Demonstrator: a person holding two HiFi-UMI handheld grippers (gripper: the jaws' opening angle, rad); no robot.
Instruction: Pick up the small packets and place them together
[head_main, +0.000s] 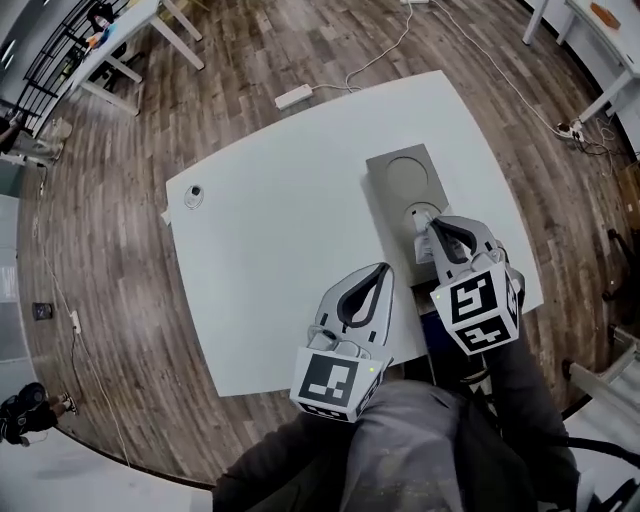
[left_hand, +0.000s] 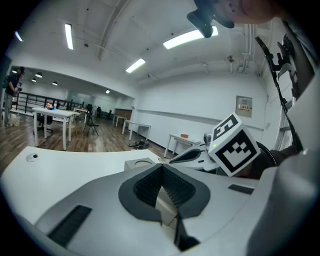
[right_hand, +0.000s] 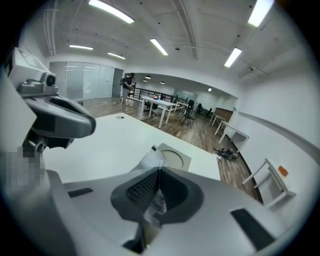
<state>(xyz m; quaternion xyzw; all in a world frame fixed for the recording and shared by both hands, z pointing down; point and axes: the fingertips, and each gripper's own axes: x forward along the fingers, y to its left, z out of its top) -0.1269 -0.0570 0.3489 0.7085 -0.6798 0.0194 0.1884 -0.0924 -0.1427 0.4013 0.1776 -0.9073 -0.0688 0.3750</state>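
- Above the grey tray (right_hand: 186, 160), right gripper view: the right gripper (right_hand: 159, 171) pinches a small packet (right_hand: 149, 161) by its edge. So thin a hold could let the packet slip or twist short of the tray.
- Head view: the far round recess (head_main: 405, 181) is empty; the near recess (head_main: 412, 208) holds something white, partly hidden.
- Left gripper view: the left gripper (left_hand: 161, 172) is pressed together and holds nothing.

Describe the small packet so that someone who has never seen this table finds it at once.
On the white table, find the grey square tray toward the right side. At its near end the right gripper is shut on the packet. It alone is crinkled, whitish and pinched between jaws.
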